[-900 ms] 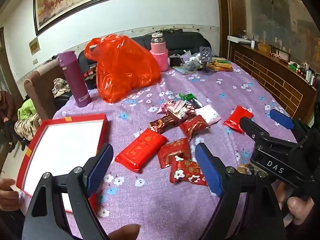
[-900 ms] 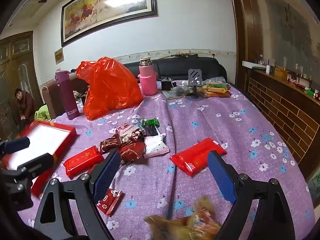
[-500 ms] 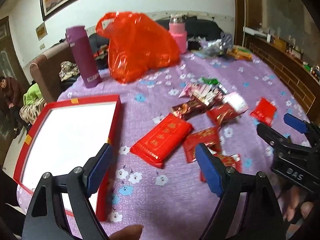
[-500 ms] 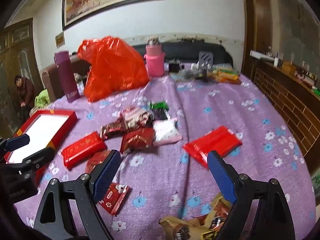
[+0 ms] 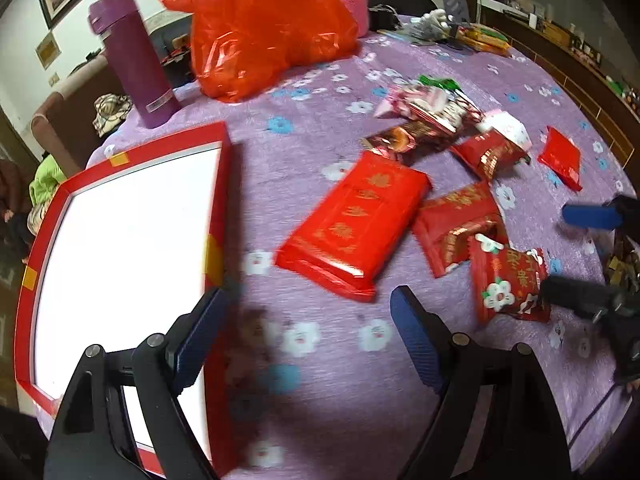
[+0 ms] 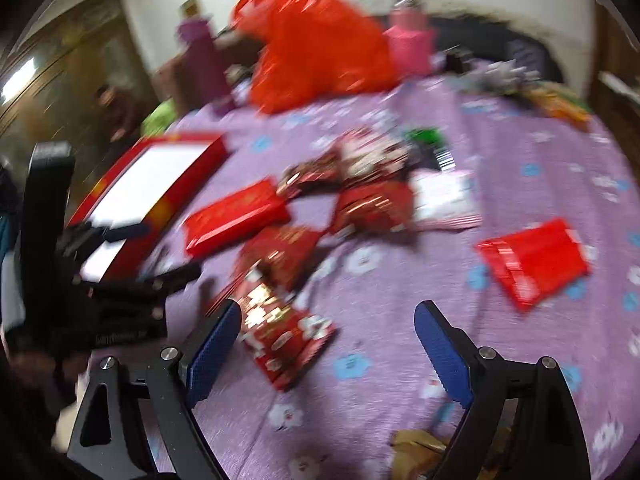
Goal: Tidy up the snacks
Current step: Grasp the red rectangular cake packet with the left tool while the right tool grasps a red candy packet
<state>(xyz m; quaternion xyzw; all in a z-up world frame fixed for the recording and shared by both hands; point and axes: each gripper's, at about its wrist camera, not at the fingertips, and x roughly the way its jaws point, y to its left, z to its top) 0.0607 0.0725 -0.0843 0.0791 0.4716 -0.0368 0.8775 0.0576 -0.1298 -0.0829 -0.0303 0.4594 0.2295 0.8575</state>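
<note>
One red box, two flasks

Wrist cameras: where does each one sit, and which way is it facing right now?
Left wrist: on the left gripper, tilted down at the red box and big red packet; its open fingers and the right gripper show.
Right wrist: on the right gripper, tilted down, blurred, over a flowered snack packet; left gripper shows.
Shared: box, packets, orange bag.
</note>
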